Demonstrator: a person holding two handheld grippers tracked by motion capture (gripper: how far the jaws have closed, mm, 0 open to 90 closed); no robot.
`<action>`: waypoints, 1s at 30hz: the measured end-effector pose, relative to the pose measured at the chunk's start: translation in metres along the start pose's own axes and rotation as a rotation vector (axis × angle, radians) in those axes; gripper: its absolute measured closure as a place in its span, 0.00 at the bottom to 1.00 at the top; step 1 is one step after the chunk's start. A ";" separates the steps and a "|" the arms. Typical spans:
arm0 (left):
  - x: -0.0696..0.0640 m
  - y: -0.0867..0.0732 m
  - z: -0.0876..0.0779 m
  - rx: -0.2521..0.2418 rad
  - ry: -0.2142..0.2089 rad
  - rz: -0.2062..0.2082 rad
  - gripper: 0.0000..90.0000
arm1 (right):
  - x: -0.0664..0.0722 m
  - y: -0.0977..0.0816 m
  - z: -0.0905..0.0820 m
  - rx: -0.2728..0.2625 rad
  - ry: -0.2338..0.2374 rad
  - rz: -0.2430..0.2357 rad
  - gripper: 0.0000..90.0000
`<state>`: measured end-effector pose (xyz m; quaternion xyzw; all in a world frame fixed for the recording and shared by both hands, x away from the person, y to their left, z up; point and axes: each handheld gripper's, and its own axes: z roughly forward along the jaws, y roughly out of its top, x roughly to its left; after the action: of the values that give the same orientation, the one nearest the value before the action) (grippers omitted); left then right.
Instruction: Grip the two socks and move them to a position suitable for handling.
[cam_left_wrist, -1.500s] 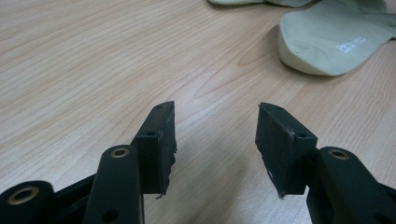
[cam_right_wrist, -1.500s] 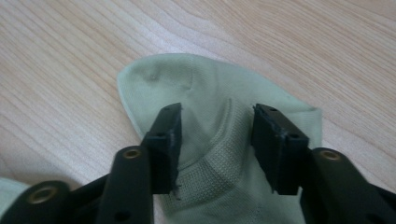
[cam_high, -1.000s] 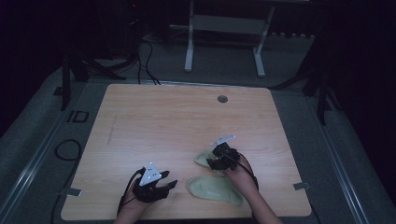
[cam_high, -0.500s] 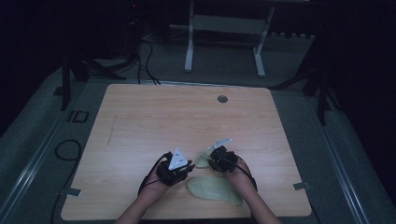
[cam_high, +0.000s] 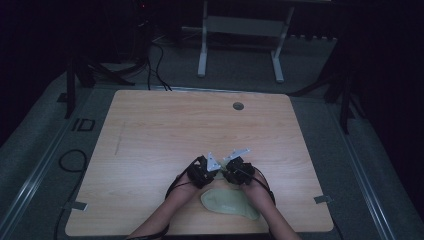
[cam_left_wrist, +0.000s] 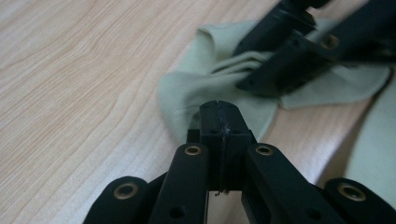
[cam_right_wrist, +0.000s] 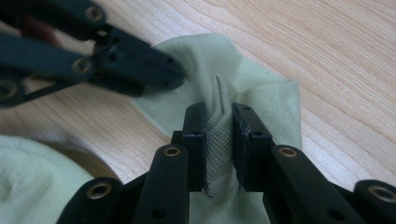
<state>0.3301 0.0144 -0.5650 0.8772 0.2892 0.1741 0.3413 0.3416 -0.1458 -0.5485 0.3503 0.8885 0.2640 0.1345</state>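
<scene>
A pale green sock (cam_right_wrist: 266, 102) lies crumpled on the wooden table (cam_high: 165, 135). My right gripper (cam_right_wrist: 218, 116) is shut on a raised fold of it, and the knit fabric shows between its pads. My left gripper (cam_left_wrist: 219, 109) has its jaws pressed flat together with no fabric visible between them. Its tip rests at the sock's (cam_left_wrist: 187, 88) near edge. In the high view the left gripper (cam_high: 211, 172) and right gripper (cam_high: 226, 173) meet tip to tip near the table's front middle. A second pale green sock (cam_high: 230, 202) lies flat just in front of them.
The person's forearms (cam_high: 165, 215) come in from the bottom edge. A round cable hole (cam_high: 238, 106) sits at the table's far side. Bare wood stretches to the left and beyond the grippers. Dark floor, cables and a metal stand (cam_high: 240, 45) surround the table.
My left gripper has travelled right and forward from the front left of the table to the sock's edge beside the right gripper. The right gripper has stayed on the sock.
</scene>
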 end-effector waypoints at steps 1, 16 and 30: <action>0.001 0.000 0.000 -0.002 -0.002 -0.001 0.99 | 0.000 0.000 0.000 0.002 0.003 -0.001 0.84; 0.008 -0.008 -0.006 -0.005 -0.020 0.000 0.99 | -0.042 -0.006 -0.046 -0.057 -0.016 0.088 0.89; 0.010 -0.006 -0.005 0.001 -0.017 0.016 0.99 | -0.077 -0.028 -0.054 -0.053 -0.078 0.174 0.83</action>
<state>0.3327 0.0268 -0.5650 0.8811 0.2795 0.1692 0.3421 0.3585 -0.2368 -0.5155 0.4327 0.8415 0.2841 0.1548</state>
